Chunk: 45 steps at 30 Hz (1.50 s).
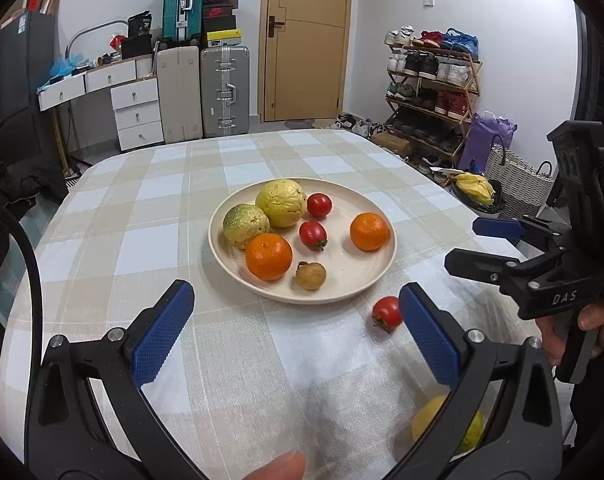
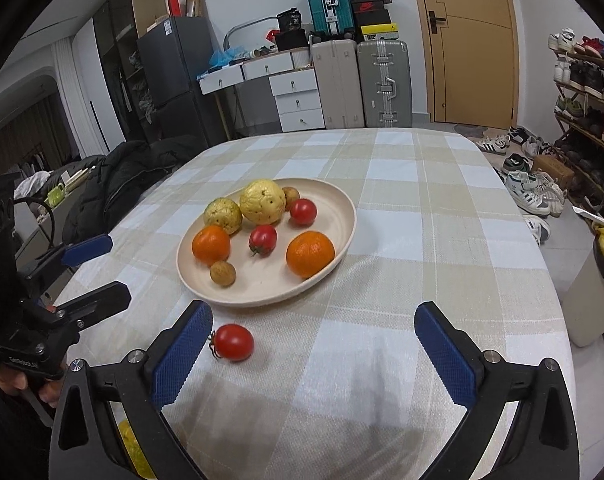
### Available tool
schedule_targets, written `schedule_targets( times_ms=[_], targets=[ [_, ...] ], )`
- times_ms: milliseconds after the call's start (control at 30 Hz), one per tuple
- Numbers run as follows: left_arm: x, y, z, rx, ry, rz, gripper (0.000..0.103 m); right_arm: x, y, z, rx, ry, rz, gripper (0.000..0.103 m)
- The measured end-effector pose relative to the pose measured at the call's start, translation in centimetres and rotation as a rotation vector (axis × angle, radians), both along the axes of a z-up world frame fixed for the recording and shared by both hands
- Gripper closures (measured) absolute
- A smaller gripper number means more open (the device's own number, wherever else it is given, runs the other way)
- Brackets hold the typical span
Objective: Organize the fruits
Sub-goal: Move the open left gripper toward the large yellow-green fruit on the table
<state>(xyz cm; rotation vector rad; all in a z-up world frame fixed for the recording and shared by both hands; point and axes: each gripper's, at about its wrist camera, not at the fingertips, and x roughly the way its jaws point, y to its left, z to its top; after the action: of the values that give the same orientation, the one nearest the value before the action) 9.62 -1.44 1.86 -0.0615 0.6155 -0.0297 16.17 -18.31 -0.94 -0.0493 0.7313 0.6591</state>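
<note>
Right now both your grippers are spread and empty. One loose tomato (image 2: 233, 342) lies on the cloth below the plate (image 2: 344, 216), just beside your right gripper (image 2: 314, 354)'s left finger; your left gripper (image 1: 296, 336) is nearly as close.

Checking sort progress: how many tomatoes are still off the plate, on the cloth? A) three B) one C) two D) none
B: one tomato lies on the cloth in front of the plate, while two others already sit on the plate.
</note>
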Motion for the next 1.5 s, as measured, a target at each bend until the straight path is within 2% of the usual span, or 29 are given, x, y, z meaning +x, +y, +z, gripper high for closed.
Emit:
schedule_targets(
  times_ms=[400, 867, 1033, 1233, 1500],
  targets=[
    [-2.6, -1.5, -0.4, 0.004, 0.02, -0.023, 0.001, -2.9, -0.1, -0.4, -0.065, 0.008, 0.07, 0.0],
    [-4.0, -4.3, -1.5, 0.072, 0.095, -0.144, 0.001, -4.1, -0.1, -1.7, -0.156, 0.068, 0.162, 0.0],
    [-3.9, -5.0, -2.3, 0.071, 0.142, -0.208, 0.001, -4.3, 0.0, -2.0, -0.169, 0.067, 0.174, 0.0],
    [-4.2, -5.8, -2.5, 0.046, 0.161, -0.277, 0.001, -4.2, 0.0, -2.0, -0.168, 0.069, 0.164, 0.0],
    [-4.3, -6.3, -2.6, 0.029, 0.181, -0.302, 0.001, -4.1, -0.1, -2.0, -0.164, 0.066, 0.154, 0.0]
  ],
)
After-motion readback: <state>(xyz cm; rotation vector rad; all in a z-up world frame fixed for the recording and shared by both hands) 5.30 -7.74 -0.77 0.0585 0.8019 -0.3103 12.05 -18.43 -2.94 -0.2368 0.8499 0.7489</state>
